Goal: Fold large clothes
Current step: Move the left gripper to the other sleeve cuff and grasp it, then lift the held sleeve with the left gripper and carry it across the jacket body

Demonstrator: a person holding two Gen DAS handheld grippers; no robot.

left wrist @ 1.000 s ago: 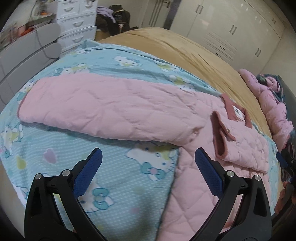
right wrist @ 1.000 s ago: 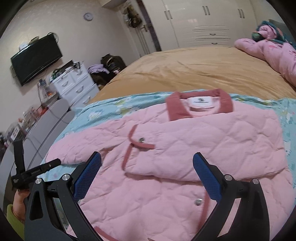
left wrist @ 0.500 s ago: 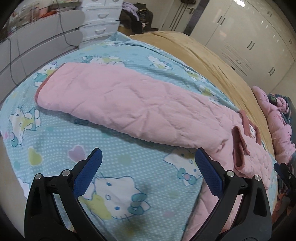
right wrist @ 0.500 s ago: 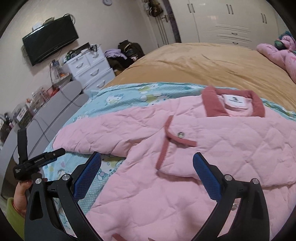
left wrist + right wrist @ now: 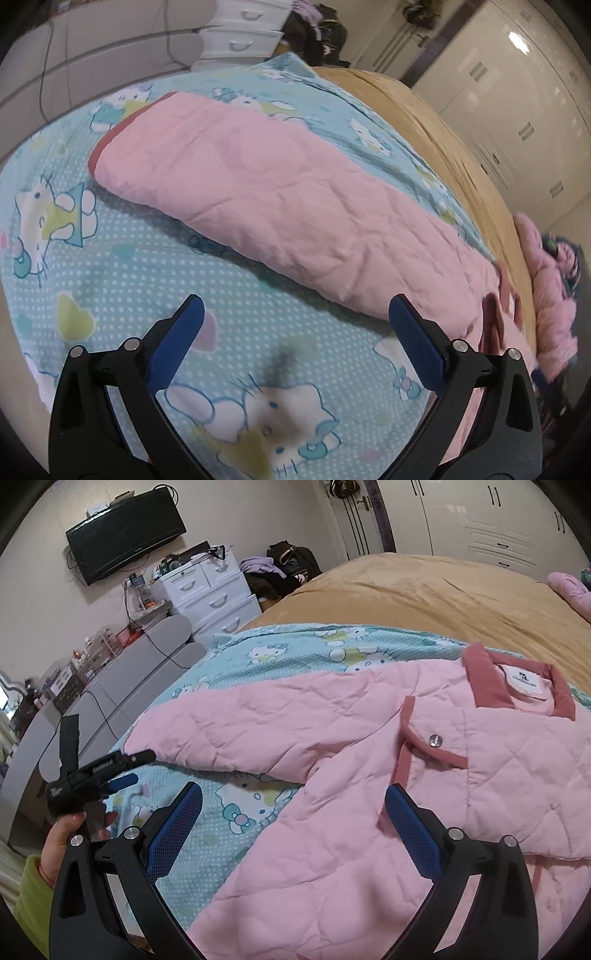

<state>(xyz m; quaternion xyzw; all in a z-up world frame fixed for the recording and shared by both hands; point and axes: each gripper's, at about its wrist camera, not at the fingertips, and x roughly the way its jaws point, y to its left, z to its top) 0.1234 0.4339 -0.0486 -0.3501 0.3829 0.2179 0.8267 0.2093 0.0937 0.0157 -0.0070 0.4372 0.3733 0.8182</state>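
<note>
A pink quilted jacket [image 5: 388, 775] with a dark pink collar [image 5: 480, 675] lies front-up on a blue cartoon-cat blanket [image 5: 243, 812]. Its left sleeve [image 5: 280, 206] stretches out flat across the blanket, cuff [image 5: 110, 140] at the far left. My left gripper [image 5: 295, 332] is open and empty, hovering above the blanket just below the sleeve; it also shows in the right wrist view [image 5: 125, 771], near the cuff. My right gripper [image 5: 291, 812] is open and empty above the jacket's body near the armpit.
The blanket lies on a bed with a tan cover [image 5: 424, 594]. A second pink garment [image 5: 550, 295] is heaped at the far right. White drawers [image 5: 214, 590], a grey bench [image 5: 122, 686] and a wall TV [image 5: 125, 531] stand left of the bed; white wardrobes [image 5: 498, 517] behind.
My left gripper has moved left along the sleeve toward the cuff and come lower. My right gripper has also shifted left, from the jacket's chest to the armpit. Both stayed open.
</note>
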